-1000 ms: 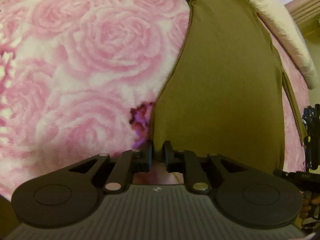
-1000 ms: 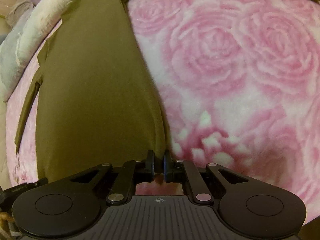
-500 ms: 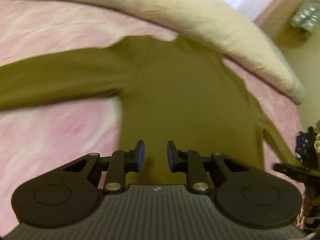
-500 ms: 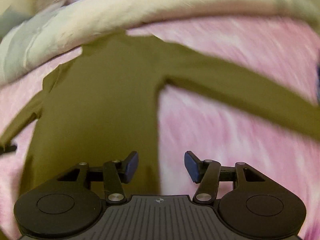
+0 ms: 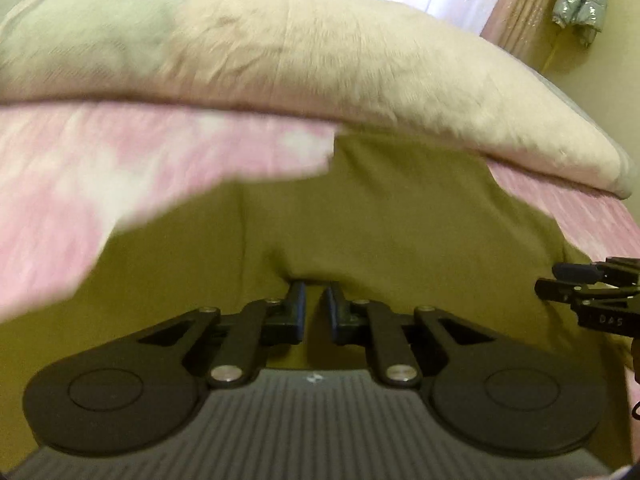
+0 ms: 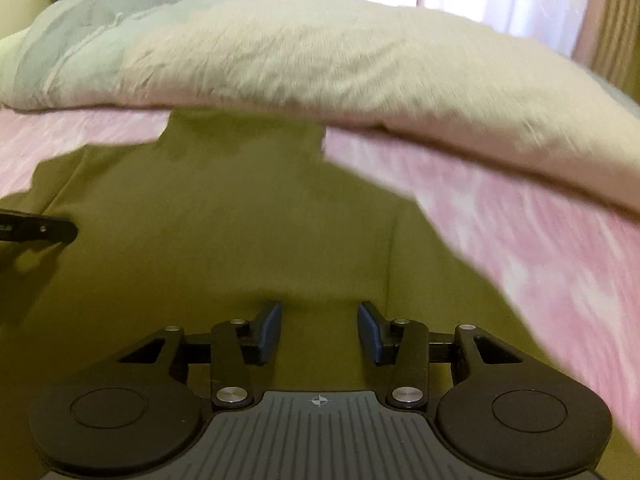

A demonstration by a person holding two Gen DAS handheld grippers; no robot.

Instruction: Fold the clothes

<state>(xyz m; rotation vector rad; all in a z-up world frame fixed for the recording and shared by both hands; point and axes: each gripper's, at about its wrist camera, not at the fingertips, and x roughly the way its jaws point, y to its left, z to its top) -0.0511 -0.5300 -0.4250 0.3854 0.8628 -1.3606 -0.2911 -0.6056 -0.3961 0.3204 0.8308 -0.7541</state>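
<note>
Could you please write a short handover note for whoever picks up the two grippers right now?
Left gripper: jaws closing, tips at a small pucker in the olive shirt; a firm pinch is not clear.
Right gripper: jaws apart but closing, over the shirt, gripping nothing.
The shirt lies flat on the pink blanket, neck end toward the cream duvet.
Done: shirt is spread out.
Left: no fold is visible yet; gather the fabric and start folding.
</note>
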